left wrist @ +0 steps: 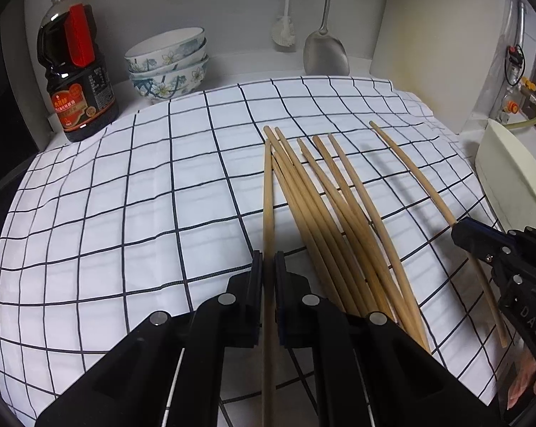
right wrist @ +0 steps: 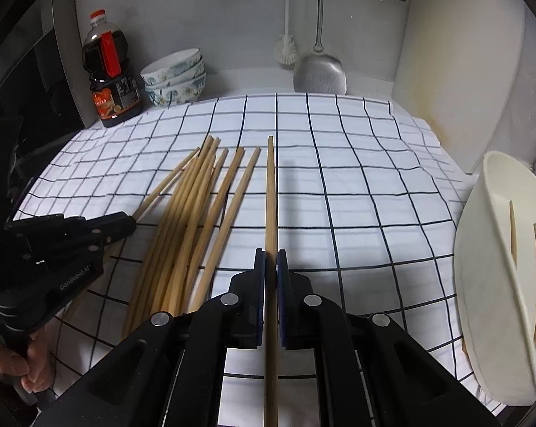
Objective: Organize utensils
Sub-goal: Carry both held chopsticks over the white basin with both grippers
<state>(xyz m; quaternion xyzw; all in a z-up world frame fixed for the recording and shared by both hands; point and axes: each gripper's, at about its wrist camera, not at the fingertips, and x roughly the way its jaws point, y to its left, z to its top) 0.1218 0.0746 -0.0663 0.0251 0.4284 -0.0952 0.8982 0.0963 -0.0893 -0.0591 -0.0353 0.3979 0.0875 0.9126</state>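
Two matching black hand-held grippers, each with round silver screws.

The left gripper point(left wrist: 268, 267) has two angular matte-black plastic fingers ending in flat dark-blue pads point(left wrist: 256, 274), with round silver screw heads set at the finger joints and thin pale lines running along the inner arms. The right gripper point(right wrist: 271, 267) is built alike: black wedge-shaped arms with recessed triangular pockets, blue-edged pads point(right wrist: 281, 270) and the same silver screws. Seen from the side, its body carries pale raised lettering and a row of small screws. A bare hand point(right wrist: 19, 366) wraps the left gripper's black handle.
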